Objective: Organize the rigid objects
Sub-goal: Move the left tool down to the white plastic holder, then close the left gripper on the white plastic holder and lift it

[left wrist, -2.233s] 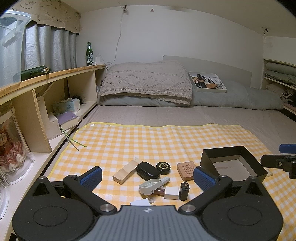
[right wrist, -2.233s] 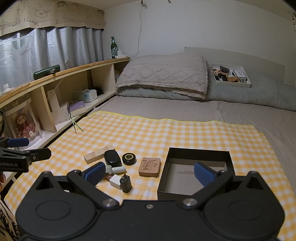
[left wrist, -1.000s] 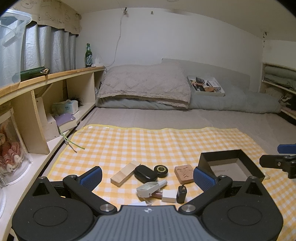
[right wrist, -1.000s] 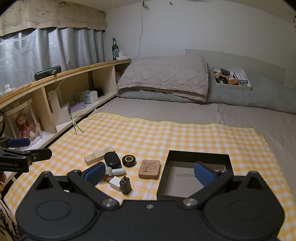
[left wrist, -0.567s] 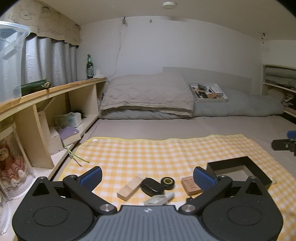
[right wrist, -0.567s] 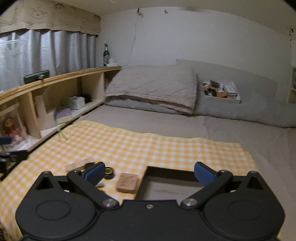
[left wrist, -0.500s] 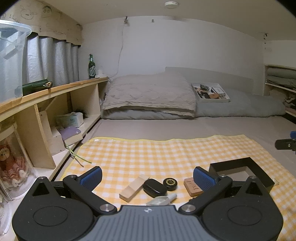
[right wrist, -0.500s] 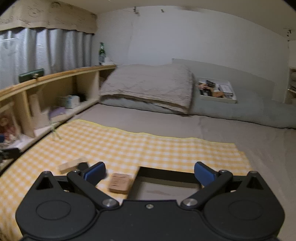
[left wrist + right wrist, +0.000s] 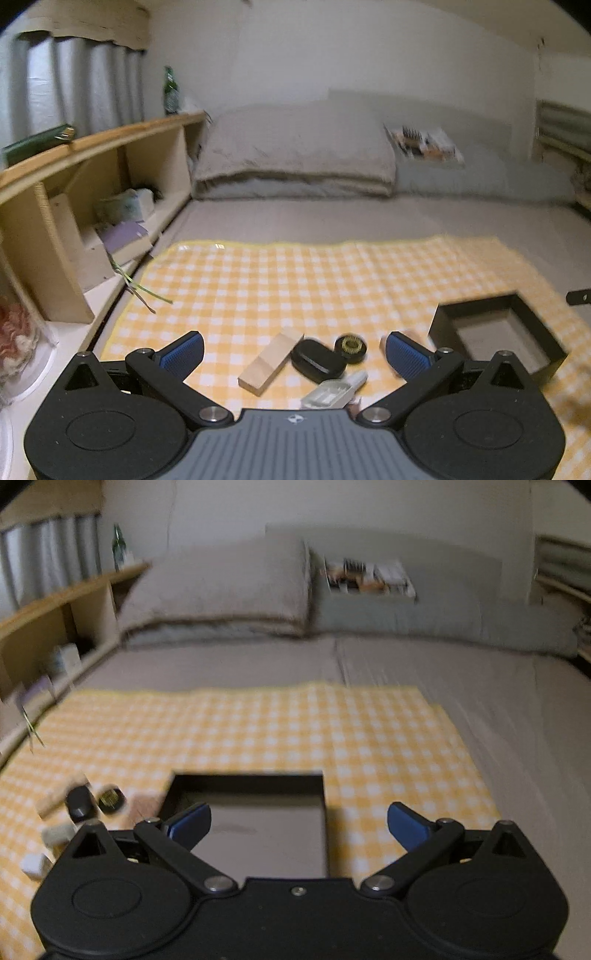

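On a yellow checked cloth (image 9: 295,280) lie a wooden block (image 9: 269,363), a black oval case (image 9: 318,360), a round black tin (image 9: 351,347) and a grey plastic piece (image 9: 332,392). An empty black box (image 9: 495,336) stands to their right. My left gripper (image 9: 293,356) hangs open just short of the pile, nothing between its blue pads. My right gripper (image 9: 299,825) is open over the black box (image 9: 251,819), with the small objects at its left: the black case (image 9: 79,805), the round tin (image 9: 110,799) and a white cube (image 9: 33,864). Both views are blurred.
A wooden shelf (image 9: 92,177) with a green bottle (image 9: 170,92) runs along the left. Pillows (image 9: 295,162) and a white tray (image 9: 424,144) of small items lie at the far end of the bed. Bare grey sheet (image 9: 517,738) spreads right of the cloth.
Both grippers have swung: the right one has turned rightward and forward so the box sits centred under it; the left one dipped back toward the pile. Both stay open and hold nothing.
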`<state>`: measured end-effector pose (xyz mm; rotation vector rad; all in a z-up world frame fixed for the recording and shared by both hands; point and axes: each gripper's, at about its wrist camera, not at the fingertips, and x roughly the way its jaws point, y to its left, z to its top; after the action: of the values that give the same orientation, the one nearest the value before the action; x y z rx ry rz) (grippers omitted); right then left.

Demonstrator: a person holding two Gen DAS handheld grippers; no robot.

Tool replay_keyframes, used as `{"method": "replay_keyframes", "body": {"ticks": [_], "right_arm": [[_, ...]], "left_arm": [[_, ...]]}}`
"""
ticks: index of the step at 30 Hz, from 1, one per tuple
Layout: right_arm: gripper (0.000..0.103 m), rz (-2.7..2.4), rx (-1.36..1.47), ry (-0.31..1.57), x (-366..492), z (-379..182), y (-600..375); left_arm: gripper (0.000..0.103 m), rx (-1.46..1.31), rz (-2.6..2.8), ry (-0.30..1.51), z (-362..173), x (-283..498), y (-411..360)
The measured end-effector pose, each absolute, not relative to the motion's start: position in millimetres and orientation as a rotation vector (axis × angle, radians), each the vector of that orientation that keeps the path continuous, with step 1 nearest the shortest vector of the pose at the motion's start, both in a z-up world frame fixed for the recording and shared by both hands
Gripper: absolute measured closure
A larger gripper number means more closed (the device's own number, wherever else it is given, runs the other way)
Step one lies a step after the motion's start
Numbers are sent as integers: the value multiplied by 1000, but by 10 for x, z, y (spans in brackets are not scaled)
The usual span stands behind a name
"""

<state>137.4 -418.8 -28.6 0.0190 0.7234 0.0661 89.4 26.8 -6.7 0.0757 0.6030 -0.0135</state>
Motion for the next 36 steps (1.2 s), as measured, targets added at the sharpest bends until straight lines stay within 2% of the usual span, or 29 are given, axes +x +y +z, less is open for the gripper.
{"method": "replay_keyframes", "body": {"ticks": [2, 6, 12, 18, 20, 22, 25, 29, 36], "right_arm": [[10, 62, 8, 781, 1465, -424, -4210], [19, 82, 55, 885, 1602, -655, -4288], [36, 47, 117, 1018, 1783, -941, -4330], [53, 29, 140, 1111, 1909, -1094, -4313], [70, 21, 128, 1129, 1928, -1125, -4293], [82, 15, 131, 1141, 1950, -1145, -4296], [91, -6, 115, 1140, 1974, -1148, -4289], [96, -15, 126, 1145, 1997, -1142, -4327], [96, -17, 107, 1144, 2011, -1154, -4318]], "left_arm": [[0, 100, -38, 651, -173, 1024, 256], [0, 70, -106, 760, -413, 1261, 266], [0, -146, -79, 918, -716, 1604, 346], [1, -285, 8, 995, -937, 1900, 308], [1, -327, 27, 1021, -1023, 1993, 301], [3, -324, 70, 1044, -1102, 2063, 275], [5, -333, 108, 1080, -1213, 2154, 263], [8, -353, 164, 1114, -1335, 2221, 267], [24, -411, 219, 1132, -1460, 2271, 324]]}}
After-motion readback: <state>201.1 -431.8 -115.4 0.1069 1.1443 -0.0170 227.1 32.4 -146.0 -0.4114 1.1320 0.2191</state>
